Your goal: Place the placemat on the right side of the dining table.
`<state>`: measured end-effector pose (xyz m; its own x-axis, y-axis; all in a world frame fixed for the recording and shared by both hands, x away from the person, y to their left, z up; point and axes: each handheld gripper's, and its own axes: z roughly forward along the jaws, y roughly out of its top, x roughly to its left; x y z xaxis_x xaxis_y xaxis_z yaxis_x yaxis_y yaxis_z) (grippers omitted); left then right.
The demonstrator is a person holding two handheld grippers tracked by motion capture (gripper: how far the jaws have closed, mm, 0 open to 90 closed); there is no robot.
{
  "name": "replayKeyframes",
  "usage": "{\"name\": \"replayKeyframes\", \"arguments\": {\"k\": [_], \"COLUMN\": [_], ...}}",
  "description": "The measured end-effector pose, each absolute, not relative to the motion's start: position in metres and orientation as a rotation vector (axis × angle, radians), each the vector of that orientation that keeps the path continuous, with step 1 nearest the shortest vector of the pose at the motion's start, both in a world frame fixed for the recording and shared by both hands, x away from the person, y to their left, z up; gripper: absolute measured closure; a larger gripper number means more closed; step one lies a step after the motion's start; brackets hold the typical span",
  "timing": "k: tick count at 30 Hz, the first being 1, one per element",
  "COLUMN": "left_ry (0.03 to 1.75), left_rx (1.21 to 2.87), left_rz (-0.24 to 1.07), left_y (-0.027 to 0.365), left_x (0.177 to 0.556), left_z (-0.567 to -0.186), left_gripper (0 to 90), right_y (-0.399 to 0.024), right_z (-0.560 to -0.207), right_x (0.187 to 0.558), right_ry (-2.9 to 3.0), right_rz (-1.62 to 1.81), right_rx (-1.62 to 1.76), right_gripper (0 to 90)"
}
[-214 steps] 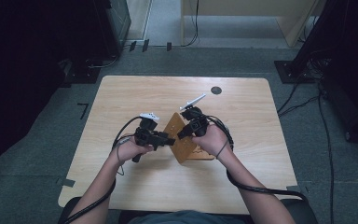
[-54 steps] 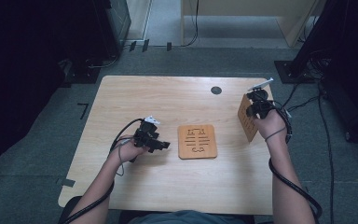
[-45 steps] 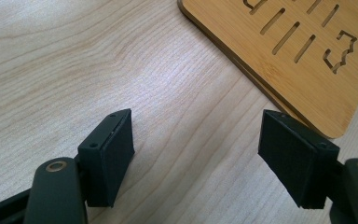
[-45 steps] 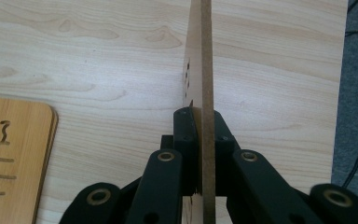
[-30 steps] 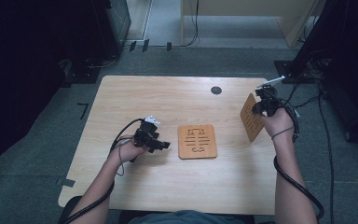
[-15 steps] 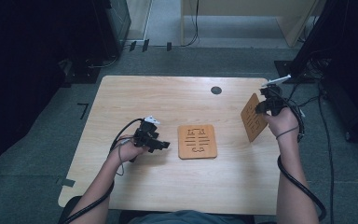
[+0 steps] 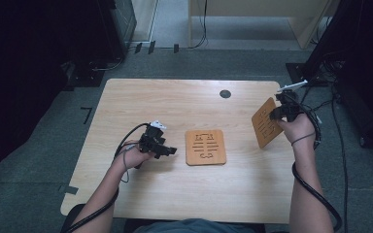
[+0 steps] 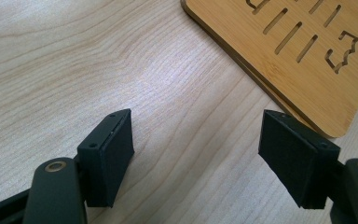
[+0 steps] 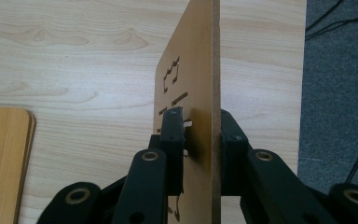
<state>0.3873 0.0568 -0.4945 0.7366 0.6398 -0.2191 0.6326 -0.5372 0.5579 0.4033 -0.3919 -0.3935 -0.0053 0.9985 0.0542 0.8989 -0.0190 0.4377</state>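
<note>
A square bamboo board (image 7: 205, 147) with cut-out slots lies flat at the middle of the table; it also shows in the left gripper view (image 8: 307, 60) and the right gripper view (image 9: 2, 163). A second, similar board (image 7: 264, 131) stands tilted on edge near the table's right side. My right gripper (image 7: 275, 115) straddles its upper part. Its jaws have just been opening, and the board (image 9: 191, 84) stands between them with a thin gap at the left pad. My left gripper (image 7: 170, 151) rests open just left of the flat board, nothing between its pads (image 8: 196, 154).
The pale wooden table (image 7: 175, 102) has a dark round grommet (image 7: 225, 93) near its far edge. Its right edge runs close behind the tilted board, with grey floor and cables (image 9: 354, 93) beyond. Dark equipment stands around the table.
The right hand has carried the second board from the middle out to the table's right side, still drifting right over the last second. The left gripper has stayed put.
</note>
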Motion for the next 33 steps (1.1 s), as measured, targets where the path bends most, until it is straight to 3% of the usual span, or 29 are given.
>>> {"name": "replayKeyframes", "arguments": {"k": [33], "left_ry": [0.954], "left_rx": [2.309], "left_rz": [0.012], "left_y": [0.056], "left_x": [0.387], "left_z": [-0.495], "left_gripper": [24.9], "right_y": [-0.423], "right_z": [-0.422], "right_x": [0.405], "right_ry": [1.904], "right_rz": [0.556], "right_rx": [2.133], "right_gripper": [59.8]}}
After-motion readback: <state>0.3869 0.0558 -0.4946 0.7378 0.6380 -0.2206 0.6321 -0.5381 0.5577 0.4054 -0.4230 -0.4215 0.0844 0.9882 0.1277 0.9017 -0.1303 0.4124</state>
